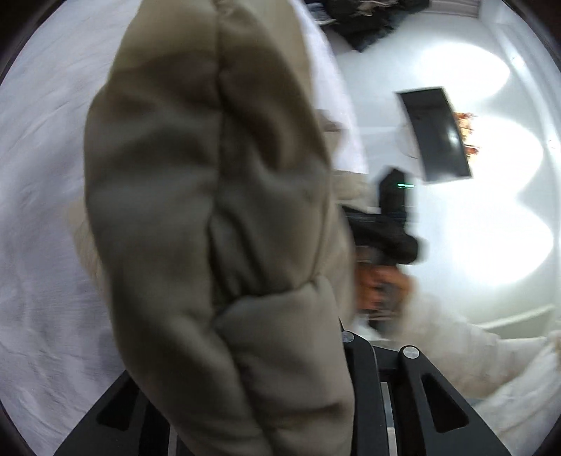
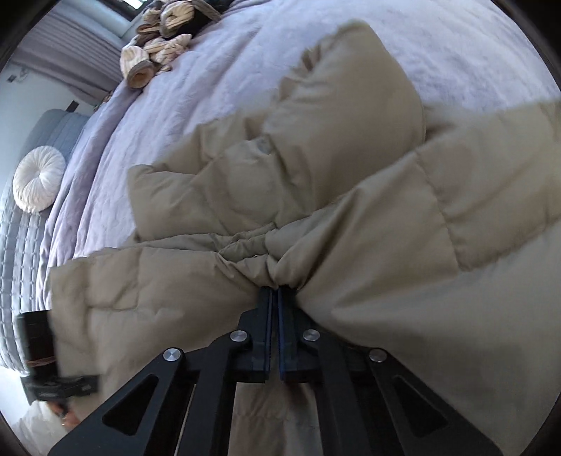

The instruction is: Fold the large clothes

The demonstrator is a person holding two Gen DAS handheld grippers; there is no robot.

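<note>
jacket (image 2: 343, 196): matt beige quilted cloth, puffy and smooth under your tools
right tool (image 2: 275, 293): matt black plastic, blue rubbery pads, bright metal pins
bed cover (image 2: 196, 105): your pale lilac cloth, crinkled and matt
round cushion (image 2: 38, 184): white pleated fabric

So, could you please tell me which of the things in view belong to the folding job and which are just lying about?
Part of the job:
- beige puffer jacket
- right gripper, fingers pinching a fold of the jacket
- left gripper, behind the jacket's edge
- bed cover it lies on

Just lying about:
- striped clothes
- round white cushion
- dark clothes
- black screen
</note>
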